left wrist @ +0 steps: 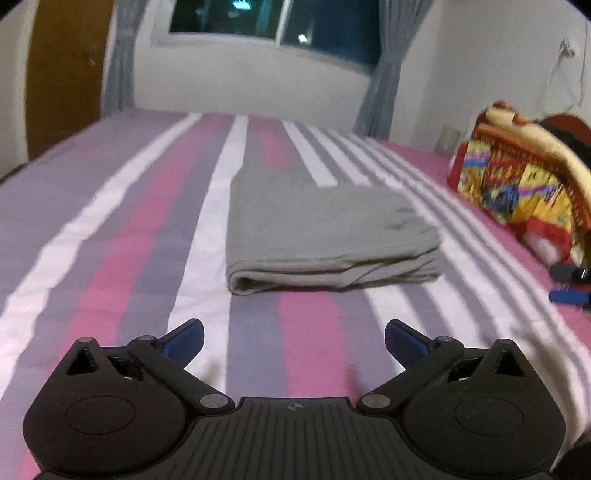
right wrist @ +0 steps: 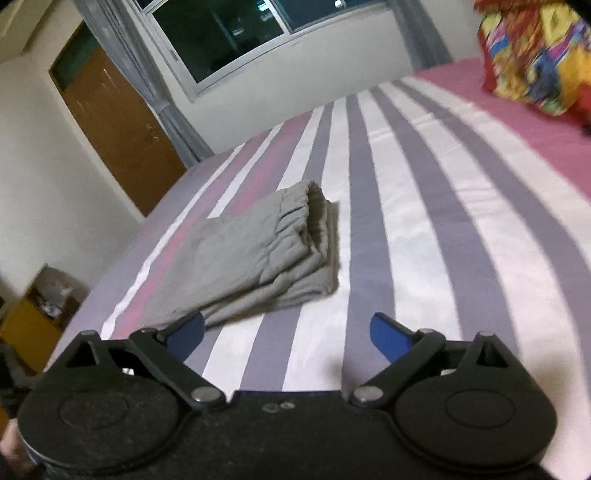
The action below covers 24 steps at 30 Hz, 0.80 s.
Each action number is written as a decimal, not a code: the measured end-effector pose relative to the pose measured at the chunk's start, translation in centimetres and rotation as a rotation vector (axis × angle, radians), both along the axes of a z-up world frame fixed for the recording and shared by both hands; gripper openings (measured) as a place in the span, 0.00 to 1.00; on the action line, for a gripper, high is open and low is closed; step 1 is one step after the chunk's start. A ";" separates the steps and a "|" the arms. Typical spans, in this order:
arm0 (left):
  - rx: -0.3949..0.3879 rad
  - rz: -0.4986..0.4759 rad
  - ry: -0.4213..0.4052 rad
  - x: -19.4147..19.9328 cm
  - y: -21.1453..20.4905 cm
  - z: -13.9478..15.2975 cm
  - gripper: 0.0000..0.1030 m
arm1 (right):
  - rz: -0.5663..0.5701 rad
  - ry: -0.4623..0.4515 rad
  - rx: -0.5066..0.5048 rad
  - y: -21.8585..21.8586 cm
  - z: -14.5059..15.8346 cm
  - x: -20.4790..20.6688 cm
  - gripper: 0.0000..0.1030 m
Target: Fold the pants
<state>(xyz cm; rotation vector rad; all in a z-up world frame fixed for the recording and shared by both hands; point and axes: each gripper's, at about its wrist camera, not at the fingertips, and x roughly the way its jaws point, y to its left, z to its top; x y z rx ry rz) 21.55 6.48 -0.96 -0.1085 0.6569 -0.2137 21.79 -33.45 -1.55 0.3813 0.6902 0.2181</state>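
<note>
1. Lying folded into a thick grey bundle, the pants (left wrist: 325,236) rest on the bed (left wrist: 110,258), apart from both grippers.
2. In the left wrist view, the left gripper (left wrist: 294,341) hangs above the sheet with its blue-tipped fingers (left wrist: 186,338) spread wide and nothing between them; the pants sit ahead of it, slightly right of centre, folded edge toward the camera.
3. In the right wrist view, the right gripper (right wrist: 287,334) also stands wide apart and empty; the pants (right wrist: 258,258) lie ahead and to its left, the elastic waistband end farthest away, the near corner just beyond the left finger (right wrist: 186,332).
4. The bed carries a sheet striped in grey, white and pink.
5. Beyond it: a brown door (right wrist: 118,122) at left, grey curtains (left wrist: 380,88) flanking a dark window (left wrist: 273,18), and a bright patterned blanket (left wrist: 517,173) heaped at the right edge.
</note>
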 end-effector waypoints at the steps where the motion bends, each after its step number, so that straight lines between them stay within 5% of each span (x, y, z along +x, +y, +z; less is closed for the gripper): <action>1: -0.005 0.013 -0.015 -1.5 0.8 0.9 1.00 | -0.014 -0.004 -0.016 0.1 0.5 -1.2 0.93; 11: -0.008 0.067 -0.124 -12.0 0.5 7.8 1.00 | -0.003 -0.094 -0.127 2.8 5.4 -10.8 0.93; 24: -0.005 0.037 -0.205 -19.7 -0.3 12.1 1.00 | 0.030 -0.240 -0.209 5.0 11.0 -18.5 0.93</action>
